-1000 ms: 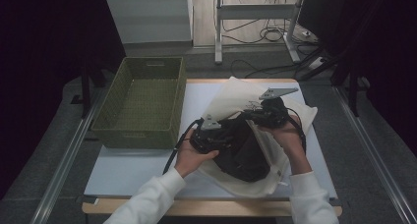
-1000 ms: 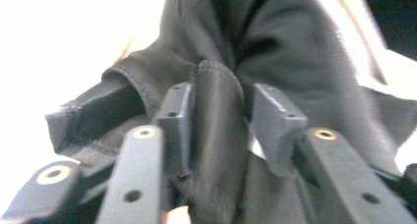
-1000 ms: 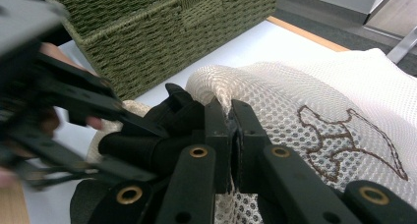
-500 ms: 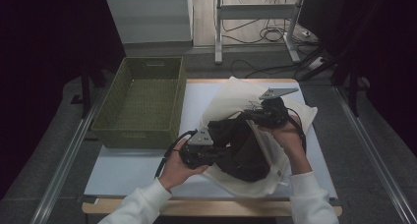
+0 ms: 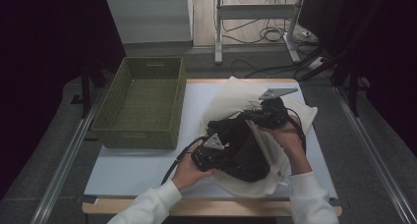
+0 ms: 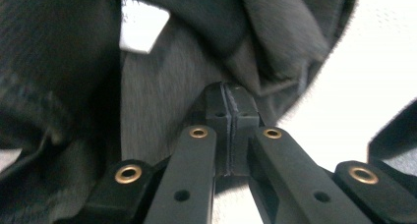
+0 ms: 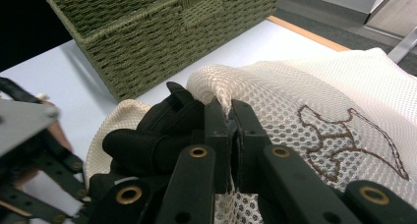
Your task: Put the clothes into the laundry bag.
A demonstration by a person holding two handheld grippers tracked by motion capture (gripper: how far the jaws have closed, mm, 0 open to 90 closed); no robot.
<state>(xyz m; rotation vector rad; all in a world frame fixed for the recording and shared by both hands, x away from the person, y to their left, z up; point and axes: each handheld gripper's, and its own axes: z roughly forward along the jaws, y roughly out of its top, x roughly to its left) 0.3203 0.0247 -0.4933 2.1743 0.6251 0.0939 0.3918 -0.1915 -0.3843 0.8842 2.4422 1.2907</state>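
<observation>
Here, one mesh bag (image 5: pixel 236 98), one basket (image 5: pixel 142 103).

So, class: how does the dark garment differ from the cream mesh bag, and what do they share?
The dark garment is black and dense; the mesh bag is cream and netted with holes. The garment lies bunched in the bag's mouth; the bag lies spread beneath it. Both are soft fabric, each pinched by a gripper.

White long sleeves (image 5: pixel 147 209), black two-jaw grippers (image 6: pixel 227 94) with brass-ringed screws, grey three-cornered plates (image 5: pixel 278 92), black trailing cable (image 5: pixel 177 160).
</observation>
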